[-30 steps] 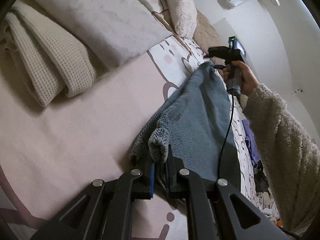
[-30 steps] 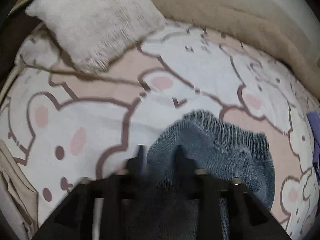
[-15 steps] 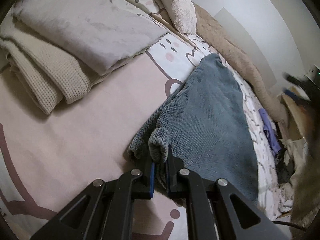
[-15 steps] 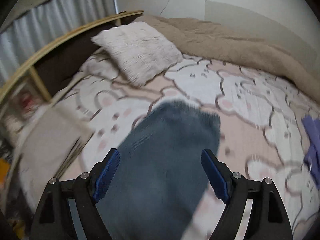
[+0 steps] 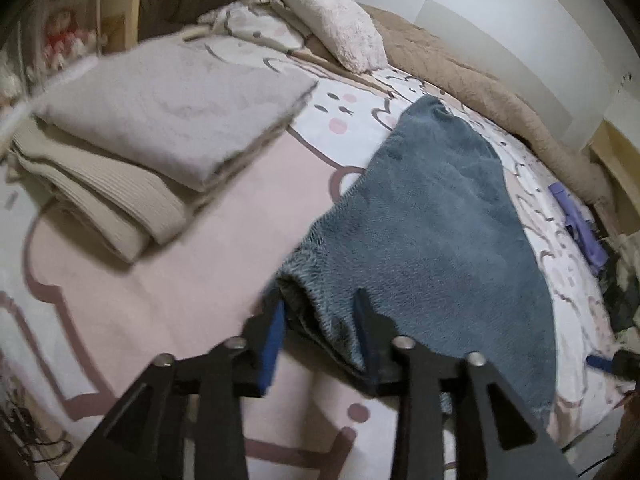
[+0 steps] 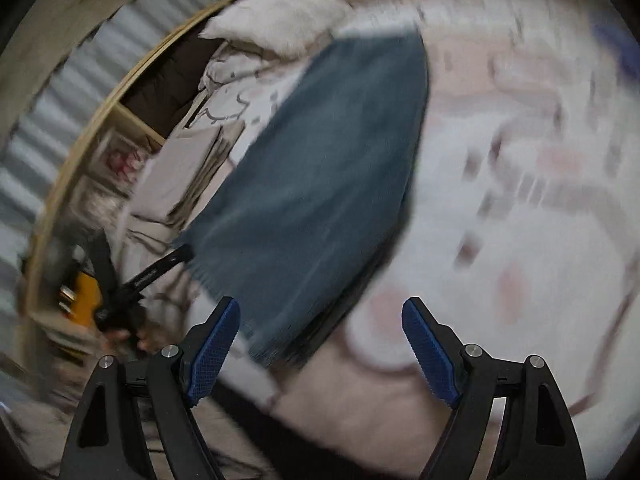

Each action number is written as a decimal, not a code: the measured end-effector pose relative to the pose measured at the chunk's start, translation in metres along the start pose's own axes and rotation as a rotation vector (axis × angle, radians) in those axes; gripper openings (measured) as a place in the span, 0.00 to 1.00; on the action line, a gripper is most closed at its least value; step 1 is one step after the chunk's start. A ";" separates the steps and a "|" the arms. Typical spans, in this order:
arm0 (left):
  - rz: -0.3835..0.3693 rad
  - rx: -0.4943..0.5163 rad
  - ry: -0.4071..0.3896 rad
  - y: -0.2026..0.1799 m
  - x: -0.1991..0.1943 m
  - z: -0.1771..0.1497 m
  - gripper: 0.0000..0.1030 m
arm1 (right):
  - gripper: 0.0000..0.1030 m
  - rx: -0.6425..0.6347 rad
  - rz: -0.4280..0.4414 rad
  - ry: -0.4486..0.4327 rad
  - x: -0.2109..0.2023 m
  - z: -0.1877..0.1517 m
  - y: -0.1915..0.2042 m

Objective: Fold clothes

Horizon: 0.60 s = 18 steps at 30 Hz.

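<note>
A blue-grey fleece garment (image 5: 432, 216) lies stretched flat along the bed. My left gripper (image 5: 320, 320) is open, its jaws a little apart on either side of the garment's near corner, which lies loose between them. My right gripper (image 6: 320, 340) is wide open and empty above the bed, beside the garment's (image 6: 320, 168) near end; this view is blurred by motion. The left gripper (image 6: 160, 268) shows in the right wrist view at the garment's left corner.
A folded grey cloth (image 5: 172, 108) lies on a folded beige knit (image 5: 104, 200) at the left of the bed. A fluffy pillow (image 5: 332, 28) and a tan blanket (image 5: 500, 100) lie at the far side. A purple item (image 5: 580, 224) lies at the right edge.
My left gripper has opened and let go of the garment corner. My right gripper, open since half a second ago, has swung back and round to the garment's other end.
</note>
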<state>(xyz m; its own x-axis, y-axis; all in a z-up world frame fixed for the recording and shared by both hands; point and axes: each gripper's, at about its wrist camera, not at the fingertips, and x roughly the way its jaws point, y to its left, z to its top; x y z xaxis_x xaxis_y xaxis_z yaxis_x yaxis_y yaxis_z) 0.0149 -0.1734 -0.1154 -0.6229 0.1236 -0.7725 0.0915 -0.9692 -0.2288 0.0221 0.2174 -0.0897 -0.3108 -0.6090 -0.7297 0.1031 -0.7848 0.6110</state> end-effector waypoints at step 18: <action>0.134 0.090 -0.035 -0.001 0.008 0.008 0.48 | 0.80 0.196 0.168 0.080 0.086 -0.016 -0.012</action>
<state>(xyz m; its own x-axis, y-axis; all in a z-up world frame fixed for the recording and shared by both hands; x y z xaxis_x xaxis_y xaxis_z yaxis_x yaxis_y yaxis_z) 0.0033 -0.1733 -0.1169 -0.6367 -0.0139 -0.7710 0.1066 -0.9918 -0.0701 0.0091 0.1729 -0.1646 -0.2279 -0.7420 -0.6304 -0.0405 -0.6397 0.7676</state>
